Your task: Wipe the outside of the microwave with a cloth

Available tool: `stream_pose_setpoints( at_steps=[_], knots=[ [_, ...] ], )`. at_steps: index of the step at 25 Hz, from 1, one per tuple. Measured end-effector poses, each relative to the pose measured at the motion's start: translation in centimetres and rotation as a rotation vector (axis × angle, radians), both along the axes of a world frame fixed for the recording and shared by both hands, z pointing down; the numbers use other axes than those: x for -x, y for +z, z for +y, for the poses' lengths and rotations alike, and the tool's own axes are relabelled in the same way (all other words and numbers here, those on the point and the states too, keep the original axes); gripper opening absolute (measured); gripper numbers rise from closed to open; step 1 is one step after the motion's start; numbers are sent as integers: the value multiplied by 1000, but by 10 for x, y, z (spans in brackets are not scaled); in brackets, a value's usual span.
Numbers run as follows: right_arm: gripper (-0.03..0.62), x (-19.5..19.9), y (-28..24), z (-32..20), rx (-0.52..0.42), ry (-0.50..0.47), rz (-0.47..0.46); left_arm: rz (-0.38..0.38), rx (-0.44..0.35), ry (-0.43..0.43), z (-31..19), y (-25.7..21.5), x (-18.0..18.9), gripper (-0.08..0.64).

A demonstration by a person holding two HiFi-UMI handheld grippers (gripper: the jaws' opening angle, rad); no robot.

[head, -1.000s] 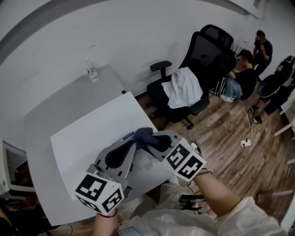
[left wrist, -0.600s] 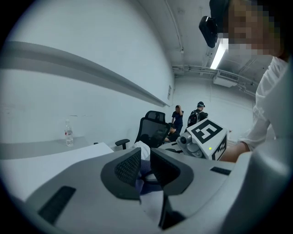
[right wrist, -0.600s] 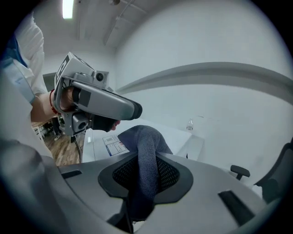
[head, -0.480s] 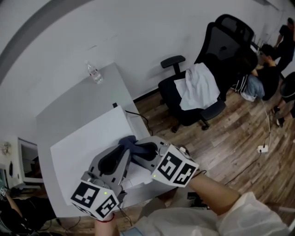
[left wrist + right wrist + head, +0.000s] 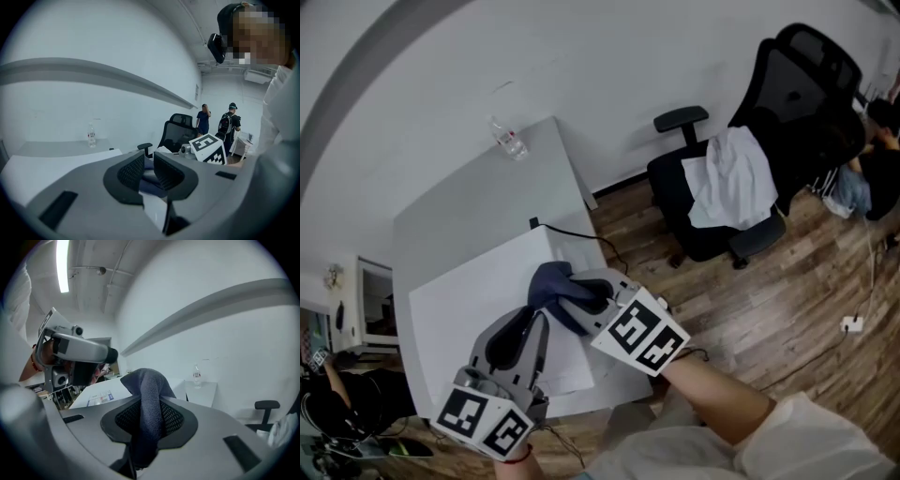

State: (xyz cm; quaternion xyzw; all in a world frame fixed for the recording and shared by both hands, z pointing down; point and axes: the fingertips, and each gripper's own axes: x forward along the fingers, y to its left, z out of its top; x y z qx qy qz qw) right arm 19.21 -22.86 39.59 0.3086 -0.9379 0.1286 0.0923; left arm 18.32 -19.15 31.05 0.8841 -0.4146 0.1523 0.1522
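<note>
Right, my right gripper is clamped on the dark blue woven cloth, a fold bunched up above the jaws and the rest hanging below them. It sits over the near right corner of the white box-shaped microwave, whose top panel is what I see from the head view. The left gripper hovers just beside it over the same corner, jaws a little apart; I think nothing is between them, though blue cloth shows through the gap. I judge the wiping hasn't really started. To do it well I'd tip the right gripper down so the loose fold lies flat on the panel, then sweep in overlapping passes away from the black power cable at the back.
</note>
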Motion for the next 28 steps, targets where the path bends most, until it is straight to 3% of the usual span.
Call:
stream_pose_setpoints(
  at_steps=[10,14,28],
  knots=[
    [94,-11,28,-74,112,71,-68,-38,13,-37,-26,2,-9,52],
    [94,-8,31,-91,161,33,-146,-60,26,-27,-35,7,-13,52],
    [92,-8,37,-37,184,-170,-290,-83,61,38,-37,32,-31,52]
  ],
)
